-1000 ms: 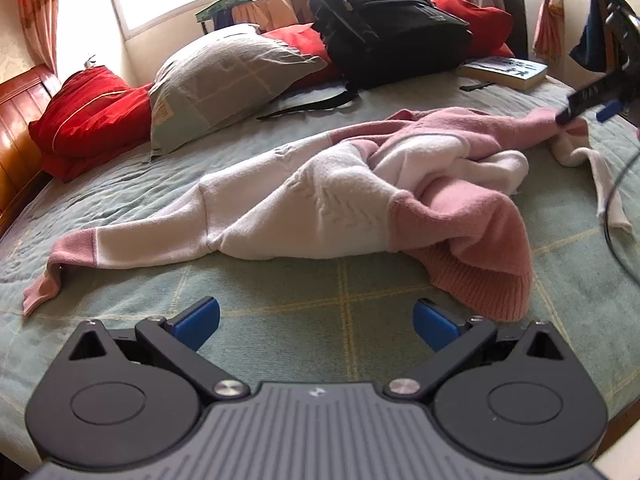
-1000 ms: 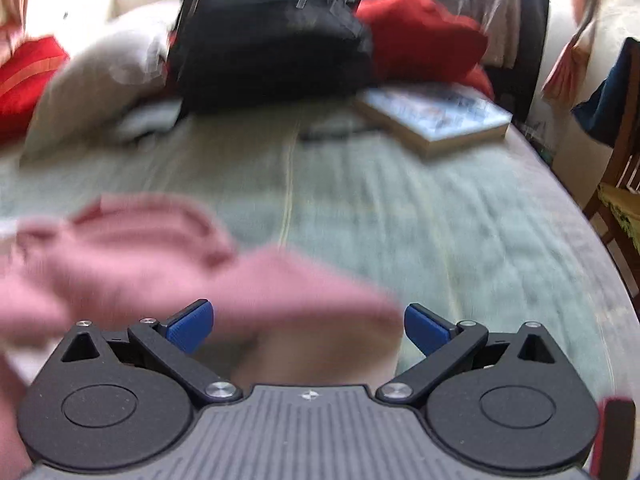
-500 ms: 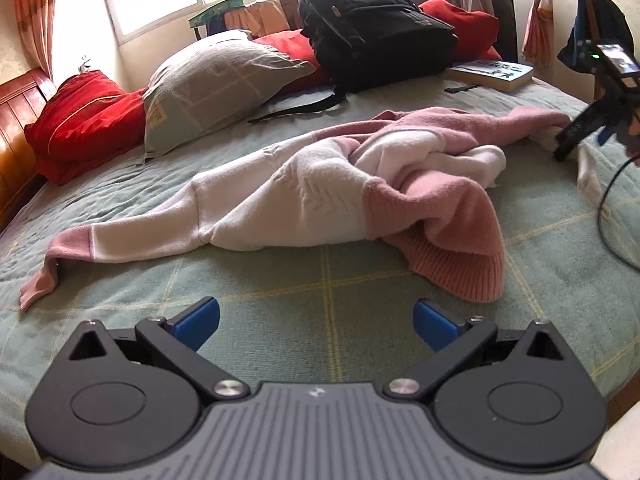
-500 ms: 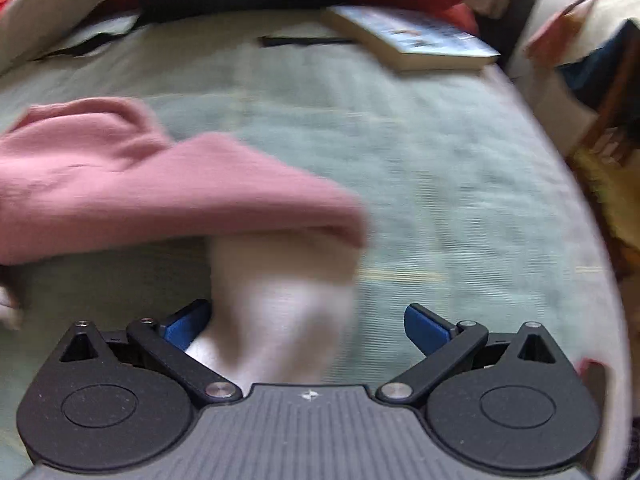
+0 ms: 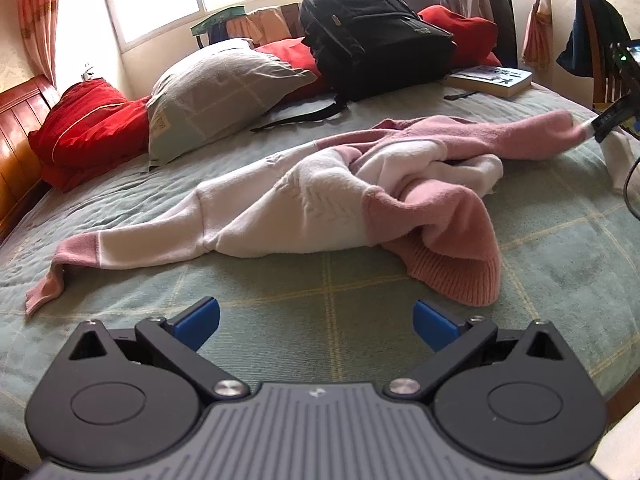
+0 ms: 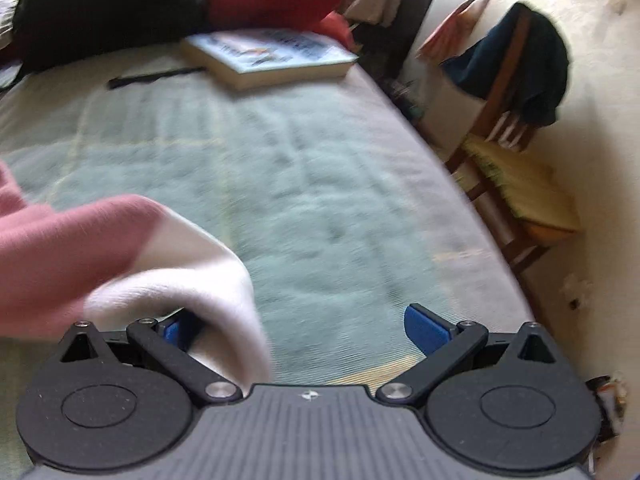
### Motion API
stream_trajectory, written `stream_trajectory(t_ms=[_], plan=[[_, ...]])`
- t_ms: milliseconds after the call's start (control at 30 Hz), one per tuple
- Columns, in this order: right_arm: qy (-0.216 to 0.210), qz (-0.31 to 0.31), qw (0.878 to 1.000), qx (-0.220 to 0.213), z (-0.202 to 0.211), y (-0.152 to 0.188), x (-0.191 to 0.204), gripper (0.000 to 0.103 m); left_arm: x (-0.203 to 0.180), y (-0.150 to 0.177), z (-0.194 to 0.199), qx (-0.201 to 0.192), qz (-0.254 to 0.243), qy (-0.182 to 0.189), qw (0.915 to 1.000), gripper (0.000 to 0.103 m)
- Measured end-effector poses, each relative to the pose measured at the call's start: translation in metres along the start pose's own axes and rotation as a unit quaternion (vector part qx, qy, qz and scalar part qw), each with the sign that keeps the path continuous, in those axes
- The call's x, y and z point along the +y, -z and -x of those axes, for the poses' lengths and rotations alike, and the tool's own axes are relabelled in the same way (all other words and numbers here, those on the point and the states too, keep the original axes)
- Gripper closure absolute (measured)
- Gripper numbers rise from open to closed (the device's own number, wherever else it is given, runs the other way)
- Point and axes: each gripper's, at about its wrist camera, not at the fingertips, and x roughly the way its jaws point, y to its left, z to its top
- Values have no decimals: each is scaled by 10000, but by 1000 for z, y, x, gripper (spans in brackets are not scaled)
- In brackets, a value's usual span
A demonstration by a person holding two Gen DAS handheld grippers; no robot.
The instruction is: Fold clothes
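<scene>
Green quilted bedding [image 5: 328, 280] fills the left wrist view, with a pink and white sweater [image 5: 320, 196] lying crumpled across its middle, one sleeve trailing left and the other drawn out toward the right edge. That stretch suggests the garment is being pulled open flat before any fold is made. The left gripper [image 5: 316, 320] hovers just short of the sweater's hem, its blue pads spread wide and holding nothing, probably waiting to take the near edge. At the far right the right gripper [image 5: 608, 120] meets the sleeve end, but it is cut off by the frame and its grip cannot be judged there. A black backpack [image 5: 372, 36], a grey pillow [image 5: 216, 96] and a book [image 5: 492, 80] sit behind

From the right wrist view, blurred by motion, the right gripper [image 6: 300, 332] has its pads spread, with the white sleeve cuff [image 6: 192, 280] draped over the left pad [image 6: 176, 330] rather than pinched. Most of that pad is hidden by the cloth. A chair [image 6: 516, 152] stands beside the bed
</scene>
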Motion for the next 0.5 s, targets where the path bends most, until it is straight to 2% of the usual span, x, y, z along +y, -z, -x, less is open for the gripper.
stream_trajectory(t_ms=[100,233,367,500], plan=[[-32,-172,9998,-34,2,-1,-16,0,-1,0,1,-15,-18,24,10000,1],[-419,-149,9990,79,7,3,-19,0,-2,0,2,-33,-41,54,10000,1],[-1437,-73,9895,132,24,9,-6,0,-4,-1,2,-29,-66,53,10000,1],[-2222,105,9748,-184,53,7,20,0,-6,-1,4,-26,-91,48,9999,1]])
